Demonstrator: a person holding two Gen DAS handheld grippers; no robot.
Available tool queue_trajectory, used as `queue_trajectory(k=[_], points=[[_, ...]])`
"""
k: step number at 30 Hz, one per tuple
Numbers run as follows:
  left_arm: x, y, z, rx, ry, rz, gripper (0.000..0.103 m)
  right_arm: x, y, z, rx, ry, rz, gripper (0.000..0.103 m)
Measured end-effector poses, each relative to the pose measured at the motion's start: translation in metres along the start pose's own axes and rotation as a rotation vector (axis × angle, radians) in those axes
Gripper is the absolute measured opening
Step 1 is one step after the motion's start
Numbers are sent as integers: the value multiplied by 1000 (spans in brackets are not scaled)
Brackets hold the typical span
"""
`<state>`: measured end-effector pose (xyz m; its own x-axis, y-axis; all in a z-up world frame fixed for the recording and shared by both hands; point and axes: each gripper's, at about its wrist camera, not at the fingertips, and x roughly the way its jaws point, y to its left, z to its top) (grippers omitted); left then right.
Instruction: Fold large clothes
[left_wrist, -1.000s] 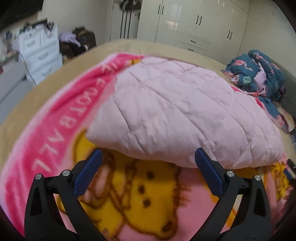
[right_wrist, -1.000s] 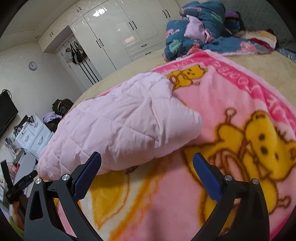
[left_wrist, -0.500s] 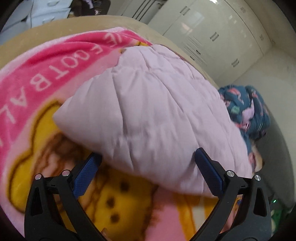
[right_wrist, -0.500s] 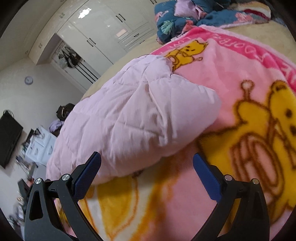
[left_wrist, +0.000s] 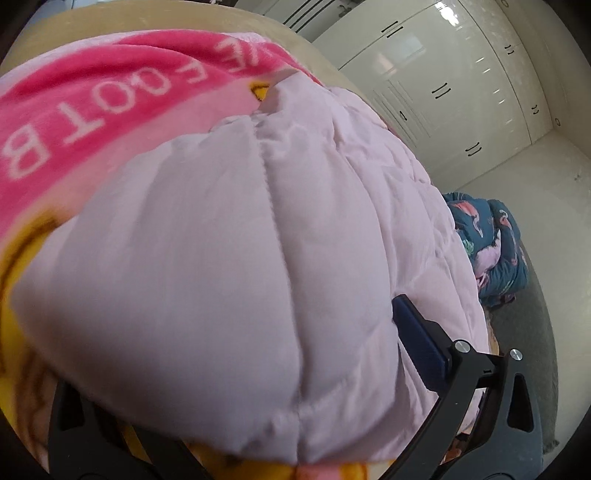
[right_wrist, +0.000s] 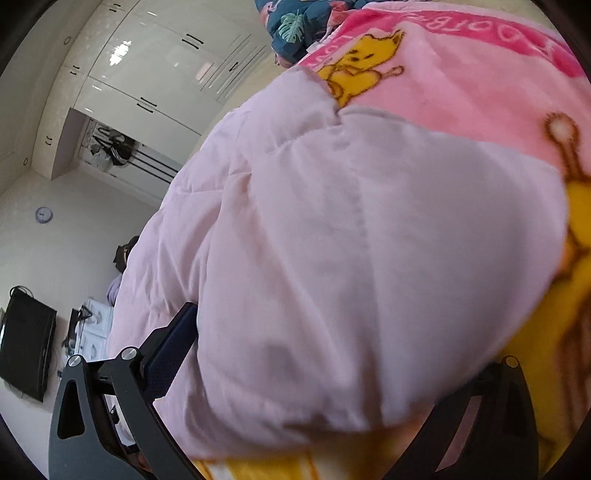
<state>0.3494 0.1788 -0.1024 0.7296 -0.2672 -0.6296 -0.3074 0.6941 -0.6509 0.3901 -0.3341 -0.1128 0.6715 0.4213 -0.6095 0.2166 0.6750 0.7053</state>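
Observation:
A pale pink quilted garment (left_wrist: 258, 258) lies folded in a thick bundle on a pink blanket (left_wrist: 110, 92) with a yellow bear print. My left gripper (left_wrist: 295, 314) is open and pushed against one near corner of the bundle. The fabric fills the gap and hides its left finger; the right finger (left_wrist: 417, 343) shows. In the right wrist view the same garment (right_wrist: 351, 240) bulges between the jaws of my open right gripper (right_wrist: 291, 317) at its other near corner. Its left finger (right_wrist: 173, 332) shows, and the right one is covered by fabric.
The blanket (right_wrist: 461, 85) covers a beige bed. A heap of dark blue printed clothes (left_wrist: 491, 243) lies at the far side of the bed. White wardrobe doors (left_wrist: 461, 92) line the wall. A black TV (right_wrist: 26, 343) and a wall clock (right_wrist: 44, 214) are off to the left.
Both grippers have moved forward and down onto the garment's near corners. The fabric now sits between the open fingers and hides one finger of each.

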Motion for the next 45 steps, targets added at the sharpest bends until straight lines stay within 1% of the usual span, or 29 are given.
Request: queue_trajectory(k=[2, 3, 5, 6, 7, 8, 9, 11, 14, 15, 18, 20, 21, 24, 28, 32, 35, 39, 45], points=[[5, -3, 4, -4, -14, 3, 95, 3, 3, 0, -24, -17, -7, 98], [6, -6, 4, 7, -21, 12, 93, 3, 6, 0, -47, -30, -8, 97], [4, -18, 2, 51, -40, 31, 65, 0, 13, -2, -108, -52, 3, 77], [1, -26, 0, 84, -56, 40, 59, -3, 17, -3, -140, -62, 4, 70], [-2, -33, -1, 121, -70, 48, 48, -9, 25, -4, -191, -77, 3, 58], [-6, -39, 0, 154, -82, 53, 40, -14, 33, -5, -244, -90, -1, 50], [-12, -45, -1, 182, -92, 50, 37, -20, 39, -7, -289, -103, -5, 47], [-24, -54, 0, 221, -106, 51, 32, -28, 48, -10, -338, -119, -15, 40], [-41, -63, -2, 268, -136, 60, 29, -46, 69, -18, -435, -146, -44, 37], [-54, -69, -5, 291, -146, 58, 29, -57, 78, -23, -477, -159, -49, 36], [-84, -78, -12, 334, -163, 46, 28, -83, 95, -33, -553, -189, -49, 35], [-101, -80, -18, 365, -174, 48, 28, -109, 107, -48, -621, -213, -45, 34], [-112, -80, -24, 385, -177, 50, 28, -115, 109, -52, -633, -216, -41, 34], [-137, -69, -43, 387, -167, 49, 28, -144, 109, -72, -674, -221, -35, 34], [-156, -53, -71, 397, -147, 72, 28, -173, 96, -103, -683, -205, -35, 34], [-168, -40, -93, 409, -131, 96, 29, -192, 75, -126, -643, -184, -35, 35], [-169, -36, -102, 423, -117, 118, 31, -198, 56, -139, -593, -164, -38, 35], [-165, -27, -112, 430, -97, 155, 36, -192, 28, -146, -495, -119, -56, 38], [-162, -16, -117, 418, -80, 176, 42, -182, 5, -154, -375, -72, -59, 47]])
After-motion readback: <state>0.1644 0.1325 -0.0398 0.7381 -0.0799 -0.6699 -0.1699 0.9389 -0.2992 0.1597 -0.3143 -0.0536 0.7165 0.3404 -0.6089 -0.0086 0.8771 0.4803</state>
